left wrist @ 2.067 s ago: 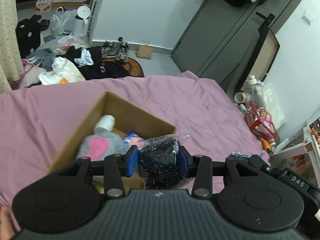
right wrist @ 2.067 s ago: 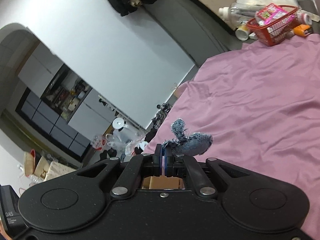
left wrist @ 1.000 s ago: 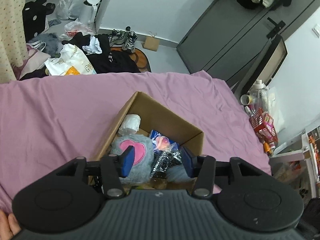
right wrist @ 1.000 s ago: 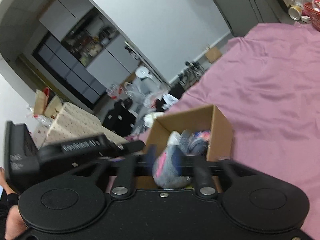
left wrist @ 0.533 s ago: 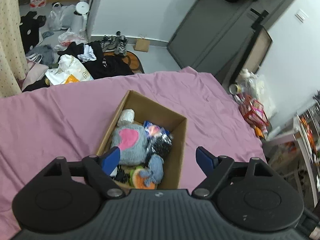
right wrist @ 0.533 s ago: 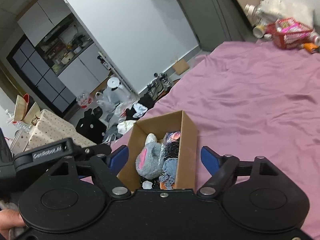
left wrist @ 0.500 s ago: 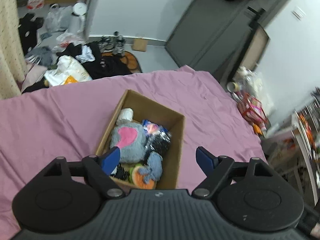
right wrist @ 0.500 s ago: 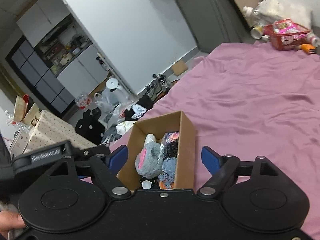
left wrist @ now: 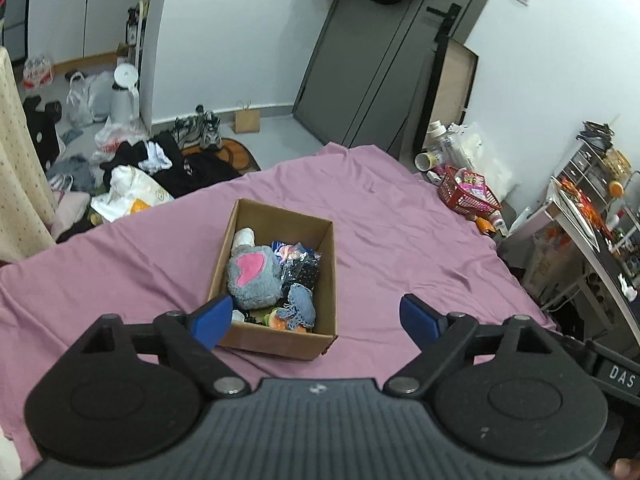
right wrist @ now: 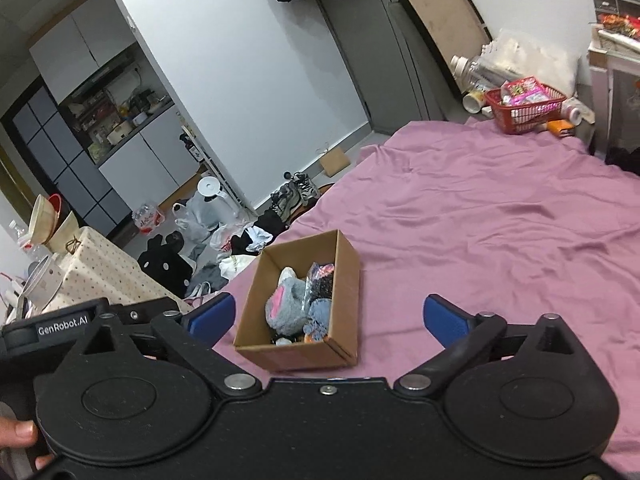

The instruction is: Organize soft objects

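Flanking cardboard box (left wrist: 326,276): red basket (left wrist: 466,196), shoes (left wrist: 200,130).

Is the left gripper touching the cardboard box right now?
Apart. In the right wrist view the left gripper hangs beside the cardboard box, with purple bedsheet visible between them.

The cardboard box (left wrist: 326,280) looks matt and plain brown; the toy (left wrist: 253,278) inside is fuzzy grey plush. The sheet (left wrist: 400,240) is smooth purple cloth, lightly creased.
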Motion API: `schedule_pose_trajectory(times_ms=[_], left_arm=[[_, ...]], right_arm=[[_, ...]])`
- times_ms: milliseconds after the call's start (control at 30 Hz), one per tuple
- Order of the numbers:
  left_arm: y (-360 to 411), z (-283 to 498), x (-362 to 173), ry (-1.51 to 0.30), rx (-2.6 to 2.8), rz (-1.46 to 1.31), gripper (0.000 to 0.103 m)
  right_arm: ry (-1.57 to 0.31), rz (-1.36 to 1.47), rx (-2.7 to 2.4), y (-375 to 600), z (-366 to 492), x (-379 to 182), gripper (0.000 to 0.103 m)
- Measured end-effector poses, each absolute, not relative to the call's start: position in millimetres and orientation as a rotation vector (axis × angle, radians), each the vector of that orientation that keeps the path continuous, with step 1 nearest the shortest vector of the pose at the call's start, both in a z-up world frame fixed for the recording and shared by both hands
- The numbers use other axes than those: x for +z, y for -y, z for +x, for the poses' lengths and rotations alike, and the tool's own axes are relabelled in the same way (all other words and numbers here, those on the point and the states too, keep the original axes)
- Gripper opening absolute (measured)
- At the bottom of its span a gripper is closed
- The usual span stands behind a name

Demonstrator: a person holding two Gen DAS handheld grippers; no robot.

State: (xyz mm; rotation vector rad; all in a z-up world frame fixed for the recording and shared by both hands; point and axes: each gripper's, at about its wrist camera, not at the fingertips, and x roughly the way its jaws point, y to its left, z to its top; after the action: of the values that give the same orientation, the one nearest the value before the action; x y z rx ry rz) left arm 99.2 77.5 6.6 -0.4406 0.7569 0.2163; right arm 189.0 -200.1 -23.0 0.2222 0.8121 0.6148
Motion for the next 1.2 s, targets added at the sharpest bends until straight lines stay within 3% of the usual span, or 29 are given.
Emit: schedule_pose_trajectory(times_ms=[1200], left_arm=[[-26.8, -20.6, 23.7, -0.682, 0.176, -0.234, 0.096]], right_arm=[[-0.664, 0.039, 0.437, 235.0, 62.3, -3.8, 0.103]])
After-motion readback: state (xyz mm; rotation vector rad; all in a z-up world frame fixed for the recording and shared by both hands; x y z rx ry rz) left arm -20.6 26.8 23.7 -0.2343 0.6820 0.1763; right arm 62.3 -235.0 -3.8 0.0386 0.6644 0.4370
